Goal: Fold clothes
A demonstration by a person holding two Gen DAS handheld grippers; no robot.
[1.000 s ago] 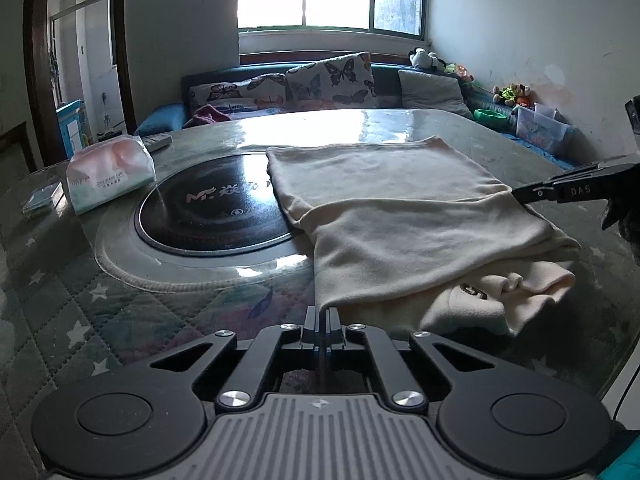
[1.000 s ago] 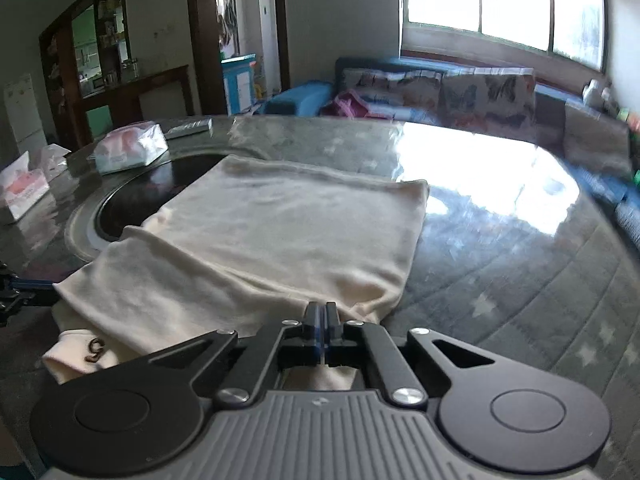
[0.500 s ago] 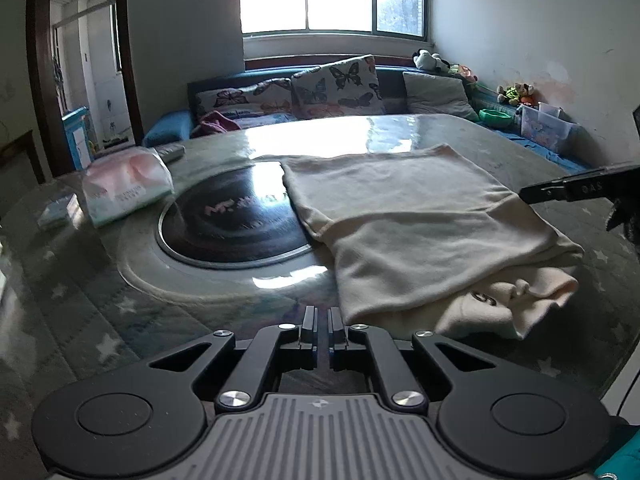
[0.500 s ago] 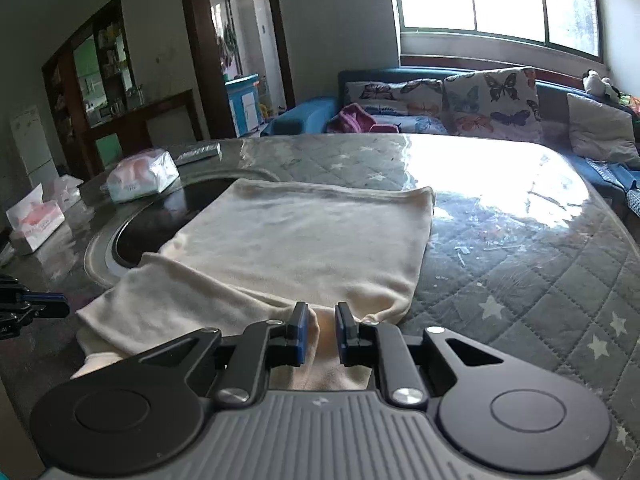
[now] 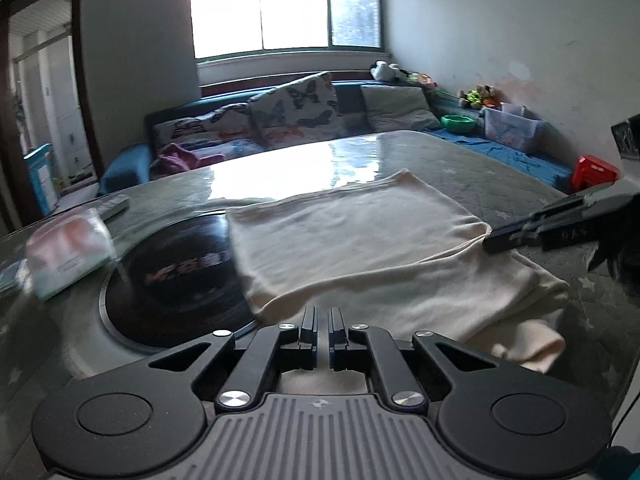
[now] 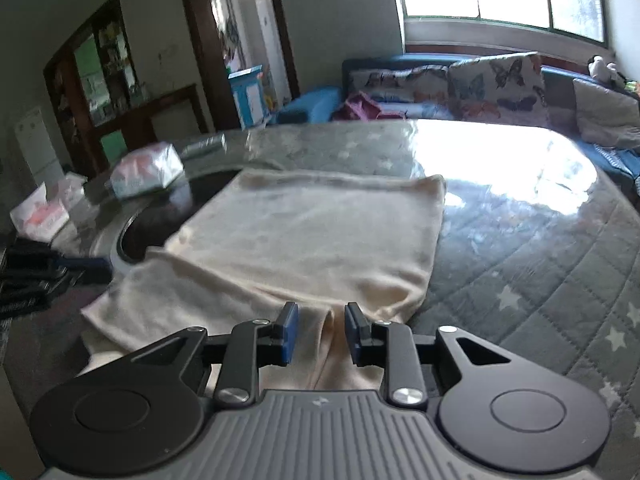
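A cream garment (image 5: pixel 360 236) lies partly folded on the table, a top layer over a wider lower layer; it also shows in the right wrist view (image 6: pixel 304 240). My left gripper (image 5: pixel 323 320) hovers at the garment's near left edge, its fingers a narrow gap apart and empty. My right gripper (image 6: pixel 320 330) is open at the garment's near right corner, with a fold of cloth between the blue pads, not pinched. The right gripper also shows at the right of the left wrist view (image 5: pixel 560 224).
A round table (image 6: pixel 540 240) with a quilted star cover under glass holds a black round hob (image 5: pixel 180 276), a tissue pack (image 5: pixel 68 256) and a remote (image 5: pixel 116 204). A sofa with butterfly cushions (image 5: pixel 292 108) runs behind. More tissue packs (image 6: pixel 40 212) lie left.
Both grippers have opened from shut, the right one wider. Both have moved forward over the garment's near edge, and the views have tilted up.
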